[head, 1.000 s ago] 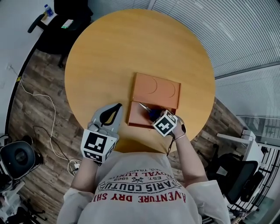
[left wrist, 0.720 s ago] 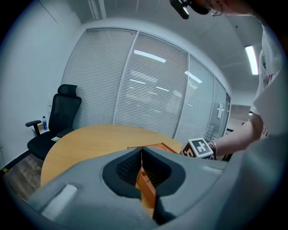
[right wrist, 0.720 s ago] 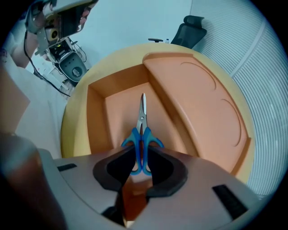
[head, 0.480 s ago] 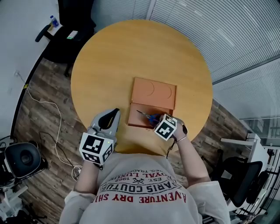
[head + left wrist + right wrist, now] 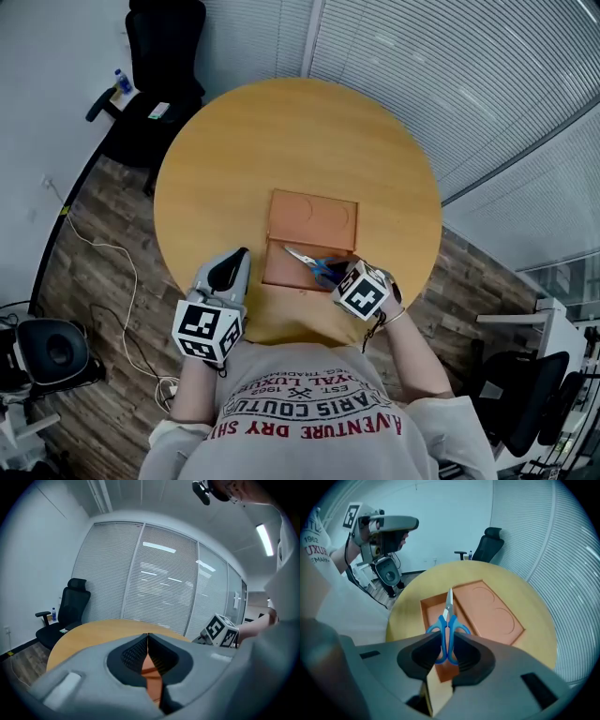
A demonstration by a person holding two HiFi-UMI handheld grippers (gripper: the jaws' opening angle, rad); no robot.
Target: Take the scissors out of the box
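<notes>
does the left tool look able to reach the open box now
Probably yes: the left tool sits beside the orange box, only bare table between; the right tool holds the scissors at its other side.

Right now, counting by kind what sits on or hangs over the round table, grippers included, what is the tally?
Scissors: 1
Box: 1
Lid: 1, flat beside the box
Grippers: 2, the left gripper shut and empty, the right gripper shut on the scissors
Total: 5
</notes>
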